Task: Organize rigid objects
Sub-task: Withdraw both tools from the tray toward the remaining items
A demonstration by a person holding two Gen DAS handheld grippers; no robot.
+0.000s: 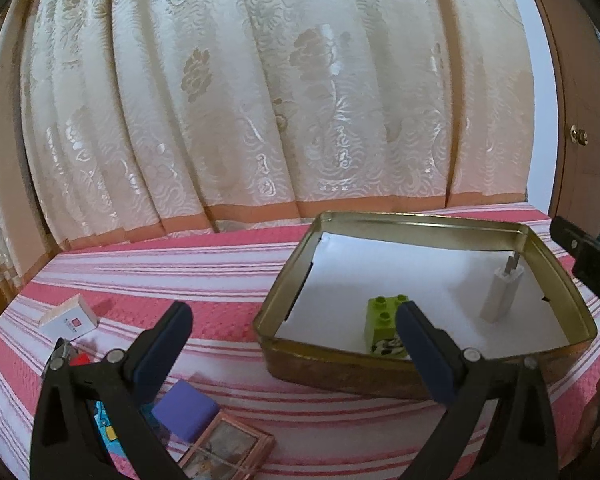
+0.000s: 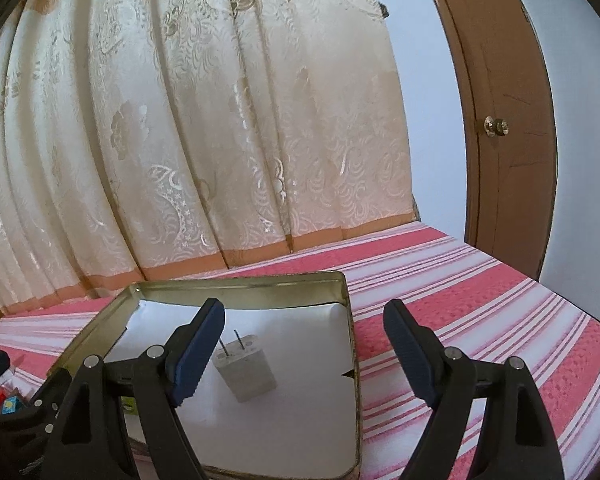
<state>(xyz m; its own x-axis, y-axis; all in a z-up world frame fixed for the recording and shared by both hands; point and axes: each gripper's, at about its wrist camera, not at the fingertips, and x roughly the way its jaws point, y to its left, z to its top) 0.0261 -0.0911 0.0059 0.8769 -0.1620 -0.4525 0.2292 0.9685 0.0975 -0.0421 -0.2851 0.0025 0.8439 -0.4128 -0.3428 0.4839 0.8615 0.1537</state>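
Note:
A gold metal tin [image 1: 288, 304] with a white paper lining sits on the striped bedspread. Inside it lie a green toy brick [image 1: 382, 320] and a white plug adapter [image 1: 502, 292], prongs up. My left gripper [image 1: 294, 344] stands open and empty above the bedspread, left of and in front of the tin. Under its left finger lie a purple block [image 1: 186, 410], a framed picture [image 1: 228, 450], a blue toy [image 1: 104, 426] and a small white box [image 1: 68, 316]. My right gripper [image 2: 304, 354] is open over the tin [image 2: 350, 320], with the adapter [image 2: 246, 370] lying below its fingers, untouched.
A cream patterned curtain [image 1: 260, 100] hangs behind the bed. A brown wooden door [image 2: 504, 120] with a knob stands at the right. The pink and white bedspread [image 2: 480, 300] stretches right of the tin. The left gripper's body shows at the right wrist view's lower left.

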